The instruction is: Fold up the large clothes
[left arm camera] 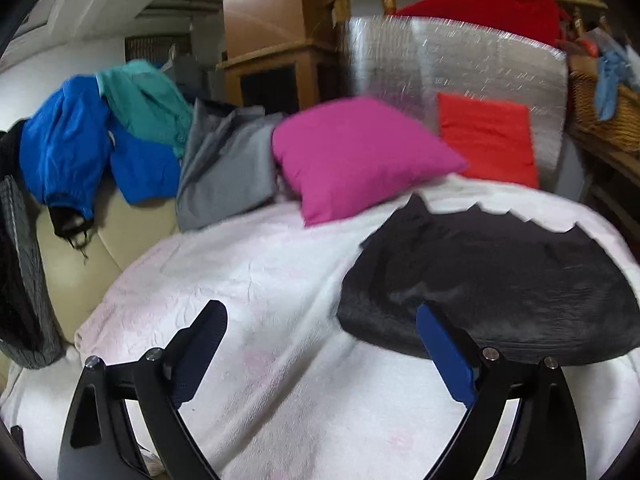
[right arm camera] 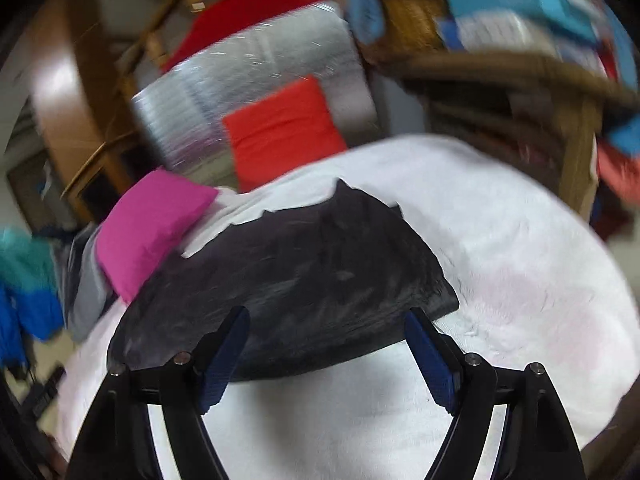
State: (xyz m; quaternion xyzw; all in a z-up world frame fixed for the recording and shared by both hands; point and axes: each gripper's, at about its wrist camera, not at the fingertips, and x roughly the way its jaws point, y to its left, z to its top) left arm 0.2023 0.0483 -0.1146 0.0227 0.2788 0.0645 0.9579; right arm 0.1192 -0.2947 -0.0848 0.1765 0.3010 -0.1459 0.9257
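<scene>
A dark, folded garment [left arm camera: 488, 280] lies flat on the white blanket [left arm camera: 248, 280] that covers the bed. In the left wrist view my left gripper [left arm camera: 320, 314] hovers over the blanket at the garment's left edge, open, with only blanket between its blue pads. In the right wrist view the same garment [right arm camera: 304, 280] fills the middle, lying on the white blanket [right arm camera: 500, 260]. My right gripper [right arm camera: 326, 320] hangs above the garment's near edge, open, its pads apart from the cloth and holding nothing.
A magenta pillow [left arm camera: 356, 160] and a red cushion [left arm camera: 488, 140] lean against a silver padded panel [left arm camera: 460, 60] at the bed's head. Blue, teal and grey clothes [left arm camera: 132, 140] are heaped on a beige sofa at the left. A wicker basket [left arm camera: 604, 112] sits at the right.
</scene>
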